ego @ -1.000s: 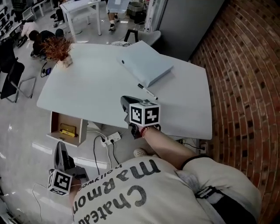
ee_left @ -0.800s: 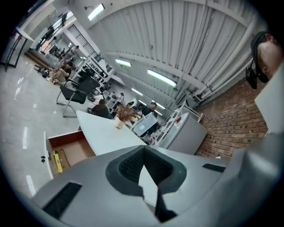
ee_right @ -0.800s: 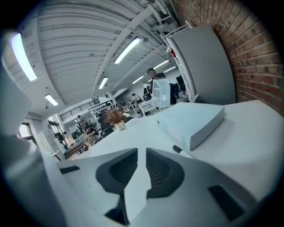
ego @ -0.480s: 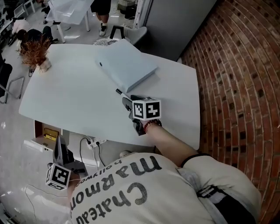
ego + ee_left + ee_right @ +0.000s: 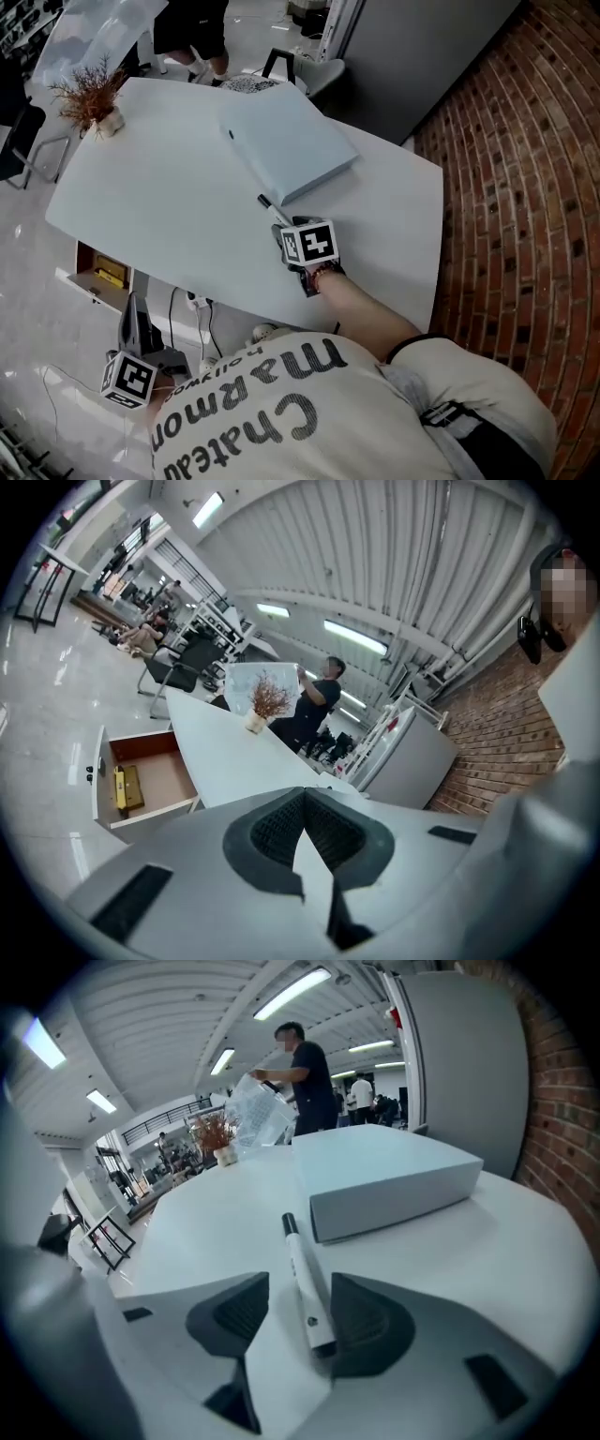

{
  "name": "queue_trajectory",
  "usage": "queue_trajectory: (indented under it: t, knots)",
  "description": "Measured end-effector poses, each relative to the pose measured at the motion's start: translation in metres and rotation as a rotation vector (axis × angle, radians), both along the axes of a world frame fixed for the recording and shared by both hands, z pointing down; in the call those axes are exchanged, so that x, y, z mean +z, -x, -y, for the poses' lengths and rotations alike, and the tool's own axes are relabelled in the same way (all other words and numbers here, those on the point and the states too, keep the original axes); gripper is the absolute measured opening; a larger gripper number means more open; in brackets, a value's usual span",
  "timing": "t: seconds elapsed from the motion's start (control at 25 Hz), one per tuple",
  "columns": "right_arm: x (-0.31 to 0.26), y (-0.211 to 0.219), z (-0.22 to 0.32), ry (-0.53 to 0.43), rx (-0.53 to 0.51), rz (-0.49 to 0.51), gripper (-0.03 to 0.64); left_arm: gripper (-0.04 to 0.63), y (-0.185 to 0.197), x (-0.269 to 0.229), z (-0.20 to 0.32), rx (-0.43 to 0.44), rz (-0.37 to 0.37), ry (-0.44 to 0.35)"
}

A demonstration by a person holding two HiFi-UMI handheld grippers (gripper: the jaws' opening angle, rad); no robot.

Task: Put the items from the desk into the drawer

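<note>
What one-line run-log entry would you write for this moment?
stage: pre-grasp | right gripper: open, marker between jaws, lying on desk | left gripper: shut, empty, off the desk | drawer: open

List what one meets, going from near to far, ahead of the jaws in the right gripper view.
right gripper, jaws apart → marker pen lying on the desk between them → flat box → potted plant → standing person

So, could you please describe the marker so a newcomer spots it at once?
On the white desk sits a flat grey box. The marker lies beside the box: thin, white, black-tipped, between the open jaws of the right hand-held gripper.
</note>
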State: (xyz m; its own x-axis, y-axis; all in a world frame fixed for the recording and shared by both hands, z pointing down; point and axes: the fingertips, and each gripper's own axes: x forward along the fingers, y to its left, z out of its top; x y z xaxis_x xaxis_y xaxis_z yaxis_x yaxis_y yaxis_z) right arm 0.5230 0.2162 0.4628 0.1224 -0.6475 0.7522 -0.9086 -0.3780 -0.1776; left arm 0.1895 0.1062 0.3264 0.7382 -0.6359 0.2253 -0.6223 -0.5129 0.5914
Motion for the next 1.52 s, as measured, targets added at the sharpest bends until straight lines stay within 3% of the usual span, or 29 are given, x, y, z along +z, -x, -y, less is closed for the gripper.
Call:
queue_trajectory:
  t: [0.2, 0.4, 0.88, 1.2, 1.52]
  knots:
    - [0.005, -0.007, -0.003, 0.059, -0.004, -0.087, 0.126, 0.002, 0.010, -0.002, 0.001, -0.030, 0.011, -0.004]
    - [0.005, -0.008, -0.001, 0.070, 0.030, -0.093, 0.089, 0.002, 0.022, -0.002, 0.002, -0.046, 0.007, 0.001]
    - [-0.013, 0.049, 0.018, 0.014, 0.064, -0.033, 0.071, 0.002, 0.075, -0.007, 0.021, -0.037, -0.017, 0.003]
    - [-0.033, 0.134, 0.069, -0.040, 0.028, -0.016, 0.071, 0.002, 0.160, -0.018, 0.056, -0.059, -0.023, -0.025]
    - [-0.032, 0.245, 0.136, -0.046, -0.067, 0.004, 0.069, 0.002, 0.275, -0.019, 0.087, -0.164, -0.013, -0.020]
